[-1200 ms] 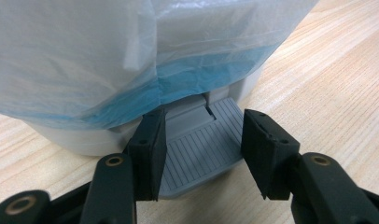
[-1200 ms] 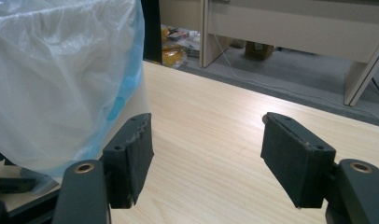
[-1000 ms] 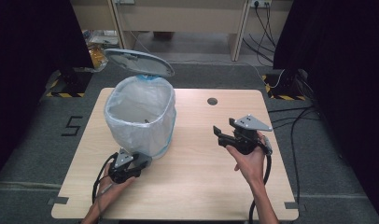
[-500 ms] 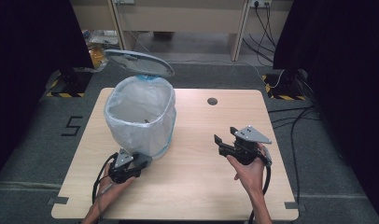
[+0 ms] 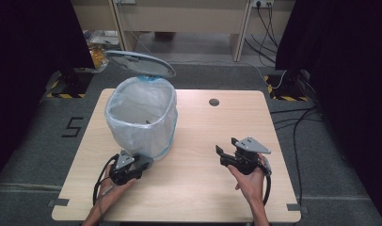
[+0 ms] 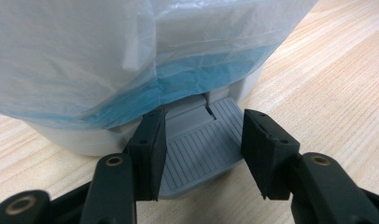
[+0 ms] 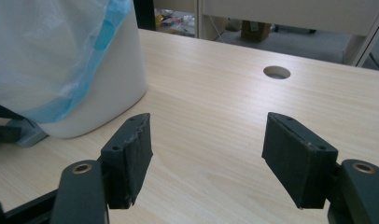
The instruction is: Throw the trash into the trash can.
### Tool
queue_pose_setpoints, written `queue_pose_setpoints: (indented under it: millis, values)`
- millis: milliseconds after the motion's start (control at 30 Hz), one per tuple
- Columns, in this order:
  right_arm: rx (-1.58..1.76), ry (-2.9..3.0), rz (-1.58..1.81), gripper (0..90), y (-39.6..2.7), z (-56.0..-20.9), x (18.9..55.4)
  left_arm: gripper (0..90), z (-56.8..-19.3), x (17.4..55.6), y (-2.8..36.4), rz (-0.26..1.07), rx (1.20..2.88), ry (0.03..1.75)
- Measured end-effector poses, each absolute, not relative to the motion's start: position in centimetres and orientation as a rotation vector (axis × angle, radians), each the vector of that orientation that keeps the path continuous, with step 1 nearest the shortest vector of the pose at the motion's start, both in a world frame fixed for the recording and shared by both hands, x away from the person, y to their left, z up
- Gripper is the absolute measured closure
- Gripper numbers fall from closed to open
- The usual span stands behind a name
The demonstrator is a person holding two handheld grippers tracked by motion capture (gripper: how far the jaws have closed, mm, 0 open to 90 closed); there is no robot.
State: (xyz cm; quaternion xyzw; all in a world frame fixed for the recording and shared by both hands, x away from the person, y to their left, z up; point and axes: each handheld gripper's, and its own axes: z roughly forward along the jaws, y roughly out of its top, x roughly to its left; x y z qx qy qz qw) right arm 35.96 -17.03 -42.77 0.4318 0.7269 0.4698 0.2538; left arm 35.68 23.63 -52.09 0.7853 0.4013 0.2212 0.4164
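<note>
**Ana:** Grey ribbed plastic is what matters: the pedal (image 6: 197, 151) sticks out from the foot of the white bin (image 5: 141, 123), at the near left of the wooden table (image 5: 198, 188). The left gripper (image 5: 143, 164) sits right on it, jaws apart, one to each side of the tread.

**Ben:** So is the lid (image 5: 139, 63) up because of that press?

**Ana:** I'd judge so. It stands tilted open behind the rim, and the clear liner bag (image 5: 132, 106) with its blue edge hangs down the outside, almost onto the pedal.

**Ben:** How would you hold it well?

**Ana:** Press straight down on the middle of the ribs, not the tip, or the tool slides off the front. Keep clear of the loose liner, which could snag. The bin looks light, so a skewed push may tip or scoot it.

**Ben:** And the other hand?

**Ana:** The right gripper (image 5: 227, 151) is well apart from the bin, over bare table to the right, jaws spread wide with nothing between them. It's free to drop something in or steady the bin's wall.
</note>
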Motion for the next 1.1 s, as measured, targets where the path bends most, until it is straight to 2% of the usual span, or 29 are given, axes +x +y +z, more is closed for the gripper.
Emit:
queue_pose_setpoints:
  millis: [467,800,1100]
  values:
    - [1.214,2.008,1.216,32.6,-17.9,-45.4,34.9,50.0,-52.1,35.7,23.6,0.557,1.972,1.008]
    - [1.248,2.036,1.159,26.6,-18.2,-47.0,34.0,50.0,-52.1,35.7,23.6,0.559,1.972,1.007]
    - [1.266,2.07,1.131,26.2,-18.5,-48.1,33.5,50.0,-52.1,35.7,23.6,0.559,1.972,1.006]
